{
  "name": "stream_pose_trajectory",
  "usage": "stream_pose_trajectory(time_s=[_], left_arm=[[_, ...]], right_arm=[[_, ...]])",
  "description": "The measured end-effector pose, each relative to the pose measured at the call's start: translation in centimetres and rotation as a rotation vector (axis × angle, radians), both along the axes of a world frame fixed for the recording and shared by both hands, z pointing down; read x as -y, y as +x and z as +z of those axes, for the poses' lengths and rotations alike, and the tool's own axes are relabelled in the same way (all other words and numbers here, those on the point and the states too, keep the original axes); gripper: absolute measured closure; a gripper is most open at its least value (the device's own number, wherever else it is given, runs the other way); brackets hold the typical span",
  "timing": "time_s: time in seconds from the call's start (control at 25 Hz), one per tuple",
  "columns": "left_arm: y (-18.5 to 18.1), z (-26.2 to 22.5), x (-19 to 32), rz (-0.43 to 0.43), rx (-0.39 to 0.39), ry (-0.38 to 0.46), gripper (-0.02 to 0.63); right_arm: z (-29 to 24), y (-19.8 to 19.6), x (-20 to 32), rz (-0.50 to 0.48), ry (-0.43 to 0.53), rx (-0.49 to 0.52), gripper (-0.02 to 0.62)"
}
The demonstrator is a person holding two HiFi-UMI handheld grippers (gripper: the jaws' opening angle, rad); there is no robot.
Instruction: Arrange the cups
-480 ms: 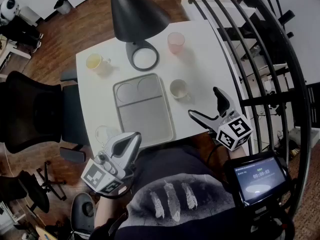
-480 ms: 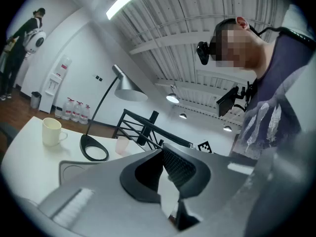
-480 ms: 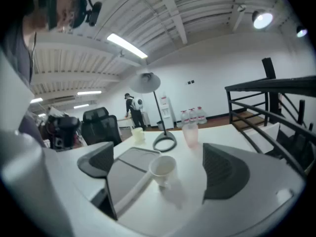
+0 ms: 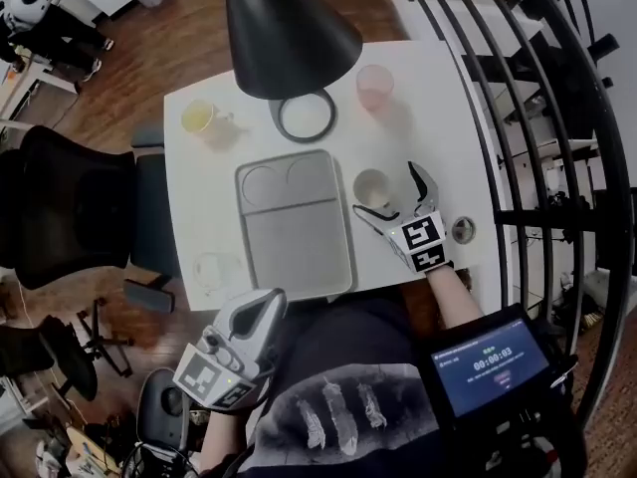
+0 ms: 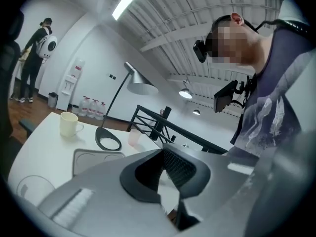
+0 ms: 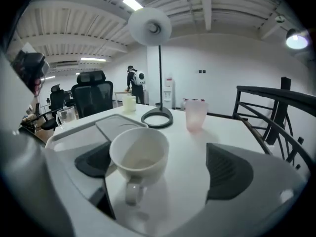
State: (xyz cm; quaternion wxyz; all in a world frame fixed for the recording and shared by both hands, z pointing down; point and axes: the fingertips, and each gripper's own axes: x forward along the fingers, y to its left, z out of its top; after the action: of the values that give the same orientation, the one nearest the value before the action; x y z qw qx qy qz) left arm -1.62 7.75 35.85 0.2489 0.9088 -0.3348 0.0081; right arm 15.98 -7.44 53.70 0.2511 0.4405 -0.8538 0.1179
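A white mug [image 4: 371, 187] stands on the white table [image 4: 438, 137], right of the grey tray [image 4: 296, 242]. My right gripper [image 4: 388, 195] is open and straddles it. In the right gripper view the white mug [image 6: 139, 157] sits between the pads, nearer the left pad [image 6: 91, 160], handle towards the camera; I cannot tell if it touches. A yellow mug [image 4: 199, 118] stands at the far left, a pink cup [image 4: 375, 86] at the far right, and a clear glass mug [image 4: 214, 269] left of the tray. My left gripper [image 4: 267, 307] is shut and empty, off the table's near edge.
A black lamp shade [image 4: 284, 28] hangs over the far side, with its ring base [image 4: 306, 116] behind the tray. A small round object [image 4: 462, 230] lies near the right edge. A black railing [image 4: 537, 118] runs on the right and an office chair [image 4: 70, 217] stands on the left.
My right gripper has moved forward over the table and now has the white mug between its open jaws. The left gripper has stayed low by the near edge.
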Motion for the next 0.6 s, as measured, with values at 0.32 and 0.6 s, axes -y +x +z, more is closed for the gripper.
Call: stream_pose_trajectory(time_s=[0.32,0.6], left_arm=[[-1.5,1.2,1.1,0.066,0.014,-0.016,0.591],[-1.0,1.3,1.6,0.078,0.027,-0.02,0.591]], right_arm=[[2.3,-2.5,-1.0,-0.121,-0.027,-0.084,-0.002],[3.4,-3.1,-0.9,-0.19,-0.033,-0.161,0.175]])
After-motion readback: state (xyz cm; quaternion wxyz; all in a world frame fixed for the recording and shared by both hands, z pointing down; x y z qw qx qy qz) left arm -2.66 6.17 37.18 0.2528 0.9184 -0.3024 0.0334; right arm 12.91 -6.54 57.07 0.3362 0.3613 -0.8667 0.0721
